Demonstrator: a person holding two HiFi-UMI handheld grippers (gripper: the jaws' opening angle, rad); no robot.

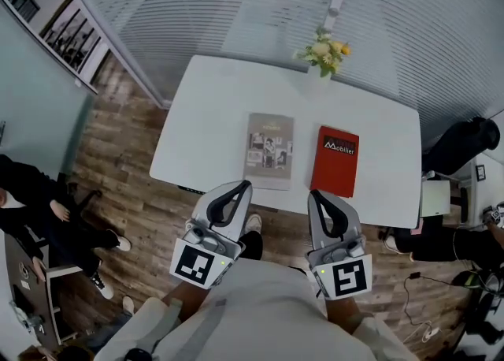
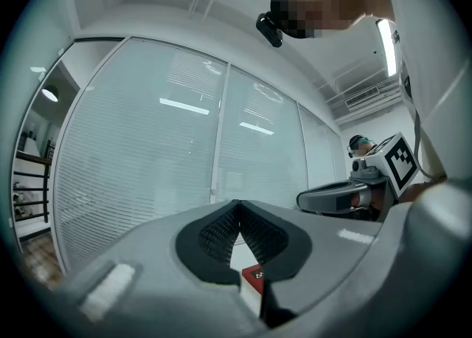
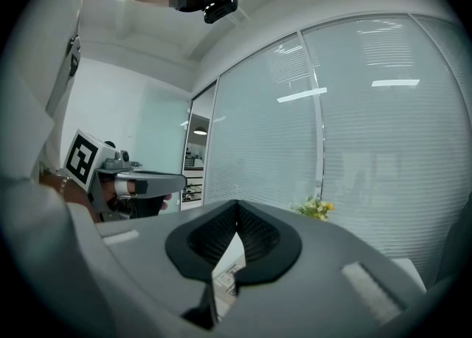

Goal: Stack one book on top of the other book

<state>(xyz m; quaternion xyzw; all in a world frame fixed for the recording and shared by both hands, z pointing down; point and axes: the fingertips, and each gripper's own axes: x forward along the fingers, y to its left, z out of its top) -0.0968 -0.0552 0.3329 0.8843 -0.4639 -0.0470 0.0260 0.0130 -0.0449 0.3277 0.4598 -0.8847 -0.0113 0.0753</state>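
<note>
Beneath the closed tips in the left gripper view, only a corner of the flat red book [image 2: 254,276] is being shown through the dark opening, the rest being blocked by the left gripper [image 2: 236,205]'s grey body. Through the same kind of gap in the right gripper view, just a sliver of the flat grey book [image 3: 227,271] is being seen past the right gripper [image 3: 237,205]. Both pairs of jaws are being kept pressed together, with nothing pinched between them. From the head view, the hands are being hidden under the marker cubes, and the grey book's print is being rendered too small to read.

Both books are being left flat on the white rectangular table [image 1: 213,107], side by side and apart, not yet stacked. The grey book [image 1: 268,150] is being shown with small pictures on its cover; the red book [image 1: 335,160] is being shown with a dark band and white lettering at its far end. The left gripper [image 1: 240,187] and right gripper [image 1: 316,194] are being held near the table's near edge. A small bunch of yellow and white flowers [image 1: 324,50] is being displayed at the far edge.
</note>
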